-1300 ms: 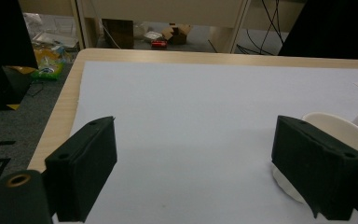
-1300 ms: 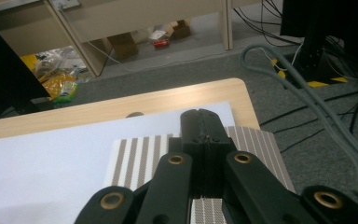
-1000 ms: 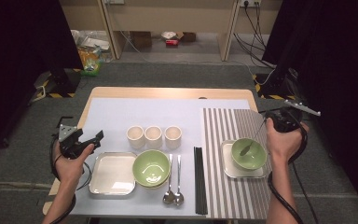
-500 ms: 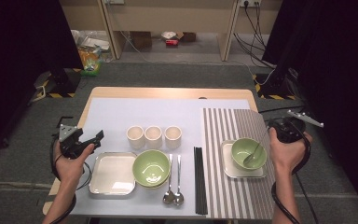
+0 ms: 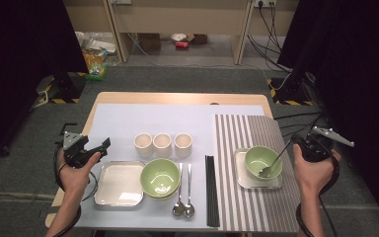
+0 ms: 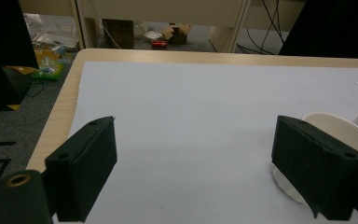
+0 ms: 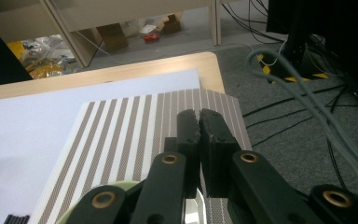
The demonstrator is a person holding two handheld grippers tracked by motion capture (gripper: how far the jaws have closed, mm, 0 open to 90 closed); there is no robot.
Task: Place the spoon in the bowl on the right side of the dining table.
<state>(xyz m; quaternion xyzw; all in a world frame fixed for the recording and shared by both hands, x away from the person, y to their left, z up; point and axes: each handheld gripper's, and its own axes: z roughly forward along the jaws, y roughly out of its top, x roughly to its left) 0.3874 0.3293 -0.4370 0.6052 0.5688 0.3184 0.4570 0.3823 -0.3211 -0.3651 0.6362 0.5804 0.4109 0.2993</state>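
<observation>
My right gripper point(image 5: 293, 144) hovers at the right edge of the striped mat point(image 5: 242, 133). It is shut on the thin handle of a metal spoon point(image 5: 272, 165). In the right gripper view its jaws point(image 7: 199, 114) stand almost together and have just been opening a little, with the handle still between them low down. The spoon's bowl rests inside a green bowl point(image 5: 262, 159) on a small steel tray point(image 5: 241, 181). My left gripper point(image 5: 103, 144) is held over the table's left edge. It is open point(image 6: 196, 135) with nothing between the jaws.
Three cream cups point(image 5: 162, 144) stand in a row mid-table. In front of them lie an empty steel tray point(image 5: 118, 185), stacked green bowls point(image 5: 160, 177), two spoons point(image 5: 183, 197) and black chopsticks point(image 5: 211, 197). A cream cup point(image 6: 340, 133) sits just past the left gripper's right jaw.
My right hand has drawn to the right and nearer the table's front edge, and the spoon handle now leans out over the bowl's right rim. The left hand has stayed put.
</observation>
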